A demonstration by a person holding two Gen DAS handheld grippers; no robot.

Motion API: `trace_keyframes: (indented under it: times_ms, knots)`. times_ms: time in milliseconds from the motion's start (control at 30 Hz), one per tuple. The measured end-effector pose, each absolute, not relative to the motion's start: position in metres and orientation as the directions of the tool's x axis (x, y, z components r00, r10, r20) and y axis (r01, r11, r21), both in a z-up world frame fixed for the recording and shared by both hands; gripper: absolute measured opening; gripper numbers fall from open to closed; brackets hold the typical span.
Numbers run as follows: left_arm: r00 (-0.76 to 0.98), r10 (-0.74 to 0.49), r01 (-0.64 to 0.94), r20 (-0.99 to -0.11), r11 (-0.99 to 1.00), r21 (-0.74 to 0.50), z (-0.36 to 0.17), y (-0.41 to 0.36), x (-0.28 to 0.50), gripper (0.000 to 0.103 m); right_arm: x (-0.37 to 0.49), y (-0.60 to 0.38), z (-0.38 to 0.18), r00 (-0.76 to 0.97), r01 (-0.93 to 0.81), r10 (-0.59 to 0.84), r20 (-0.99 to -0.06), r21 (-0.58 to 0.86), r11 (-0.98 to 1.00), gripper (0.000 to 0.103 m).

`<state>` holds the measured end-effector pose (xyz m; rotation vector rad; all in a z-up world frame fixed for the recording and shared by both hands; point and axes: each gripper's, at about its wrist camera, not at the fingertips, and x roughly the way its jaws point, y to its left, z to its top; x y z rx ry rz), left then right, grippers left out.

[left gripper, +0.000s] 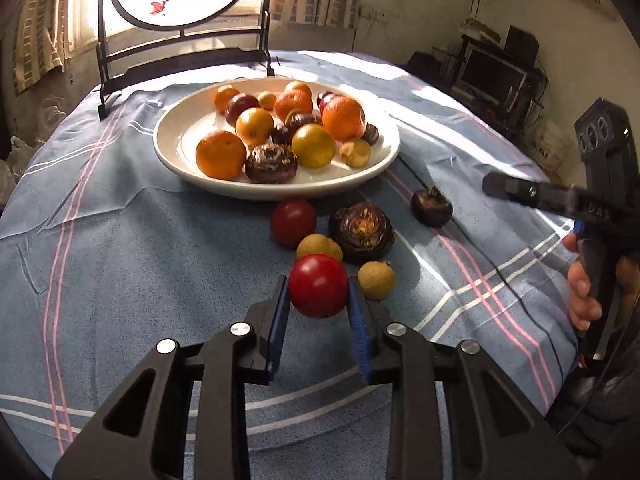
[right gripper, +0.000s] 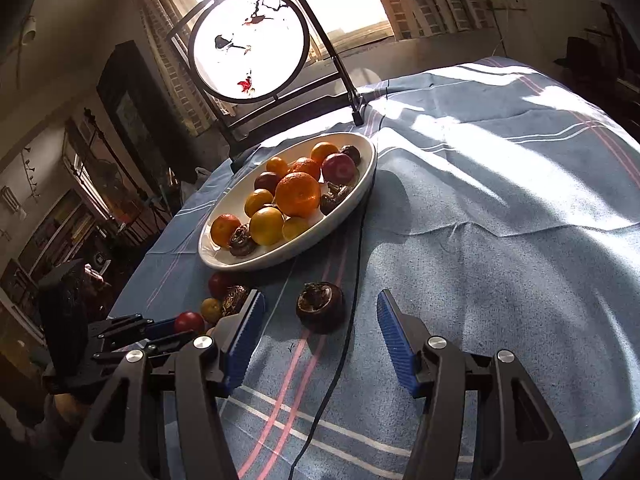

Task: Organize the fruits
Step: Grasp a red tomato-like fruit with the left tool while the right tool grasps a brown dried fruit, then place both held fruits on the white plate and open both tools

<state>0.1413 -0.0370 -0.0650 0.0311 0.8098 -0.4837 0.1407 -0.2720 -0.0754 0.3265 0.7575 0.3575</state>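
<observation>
L tongs (left gripper: pixel 319 300) are clamping a red round fruit (left gripper: pixel 319 285), blue pads pressing on both its sides, w/ the fruit sitting low over the blue striped cloth (left gripper: pixel 120 260) covering the desk. Just beyond it, a small yellow fruit (left gripper: pixel 319 246) is lying, and a tan one (left gripper: pixel 377 280) is sitting just to the R of the tongs' R pad. Further on, another red fruit (left gripper: pixel 293 222) is resting near the plate's front rim, beside a big dark brown wrinkled fruit (left gripper: pixel 362 232); a smaller dark one (left gripper: pixel 431 206) is lying apart to the R.

White plate (left gripper: pixel 176 152) is sitting mid-desk, holding oranges, yellow fruits, dark red ones and a few dark brown ones, all piled close together.

R tongs (right gripper: pixel 320 332) are standing apart, nothing btwn the pads, hovering over the cloth w/ the smaller dark fruit just ahead of the gap, not touched. A black cable (right gripper: pixel 340 360) is running across the cloth btwn the pads. In the L view, a hand (left gripper: pixel 584 292) is gripping the R tool's handle at the R edge.

Behind the plate, a dark frame w/ a round white panel (right gripper: pixel 250 46) is standing at the desk's far edge, window light coming through it.
</observation>
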Motion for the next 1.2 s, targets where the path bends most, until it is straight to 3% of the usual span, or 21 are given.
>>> trace_keyframes:
  times_ms: [167,467,567,600,967,1200]
  knots:
    - [0.667,-0.426,0.394,-0.611,0.898,-0.196,-0.052,-0.020,0.131,0.028,0.147,-0.258,-0.080,0.635,-0.181,0.374,-0.676,0.341,0.923,0.059]
    - [0.686,-0.430,0.383,-0.587,0.899,-0.211,-0.050,-0.018,0.130,0.028,0.172,-0.207,-0.085,0.587,-0.197,0.176,-0.790,0.071,0.978,0.058]
    - [0.684,-0.436,0.381,-0.585,0.897,-0.223,-0.051,-0.015,0.131,0.028,0.184,-0.198,-0.093,0.555,-0.201,0.148,-0.819,0.040,0.979,0.043]
    - [0.684,-0.437,0.380,-0.584,0.897,-0.226,-0.051,-0.014,0.131,0.028,0.184,-0.197,-0.091,0.562,-0.204,0.145,-0.815,0.034,0.978,0.038]
    - [0.652,-0.478,0.391,-0.589,0.877,-0.278,-0.047,-0.009,0.136,0.028,0.159,-0.223,-0.053,0.661,-0.205,0.265,-0.702,0.171,0.964,0.038]
    - [0.663,-0.441,0.350,-0.605,0.897,-0.271,-0.016,-0.006,0.203,0.028,0.215,-0.201,-0.006,0.695,-0.254,0.307,-0.650,0.178,0.951,0.037]
